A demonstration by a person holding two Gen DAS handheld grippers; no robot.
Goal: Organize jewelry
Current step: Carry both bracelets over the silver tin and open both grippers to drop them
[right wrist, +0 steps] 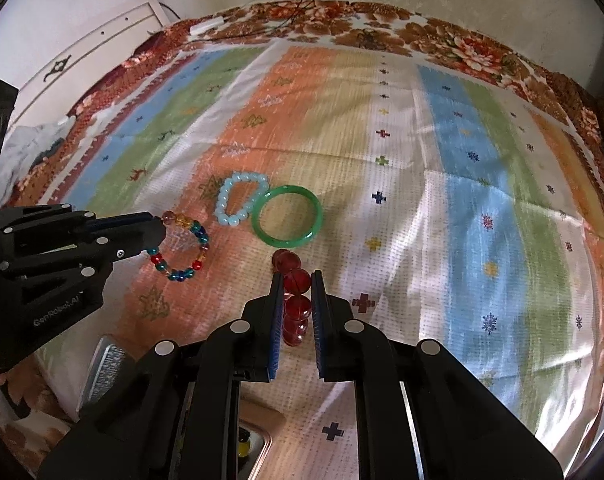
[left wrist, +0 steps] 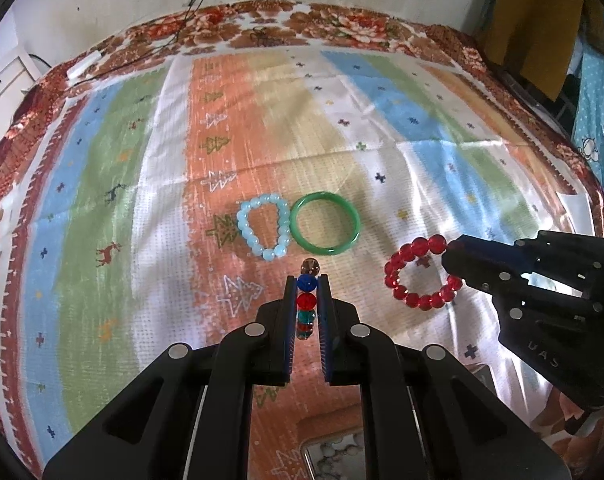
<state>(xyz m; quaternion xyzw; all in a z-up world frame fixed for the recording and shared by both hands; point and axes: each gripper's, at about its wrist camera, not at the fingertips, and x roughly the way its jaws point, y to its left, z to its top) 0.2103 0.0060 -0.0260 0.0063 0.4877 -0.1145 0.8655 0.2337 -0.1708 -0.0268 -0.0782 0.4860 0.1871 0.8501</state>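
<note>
I have a bracelet in each hand. The left tongs [left wrist: 307, 292] are clamped narrow on the multicolour bead bracelet [right wrist: 182, 246], which hangs edge-on between the pads in my left view and shows as a full loop from the right camera. The right tongs [right wrist: 297, 296] are pinched on the red bead bracelet [left wrist: 420, 274], its loop dangling off the tips. Both loops look clear of the striped cloth [left wrist: 142, 160] on the bed.

The pale blue bead bracelet [left wrist: 264, 226] and the green bangle [left wrist: 326, 224] lie flat on the cloth, touching side by side, just beyond my left tips.

At the bottom edge of both views I can make out the rim of something like a tray or box [right wrist: 258, 440], though it's too cropped for me to be sure. I judge that's where these go.

To do this well, I'd keep both grips firm, since round beads can roll out of flat pads, and carry the loops high enough not to drag. I'd keep the two hands apart so the loops don't tangle, lower each one until it rests, then release
</note>
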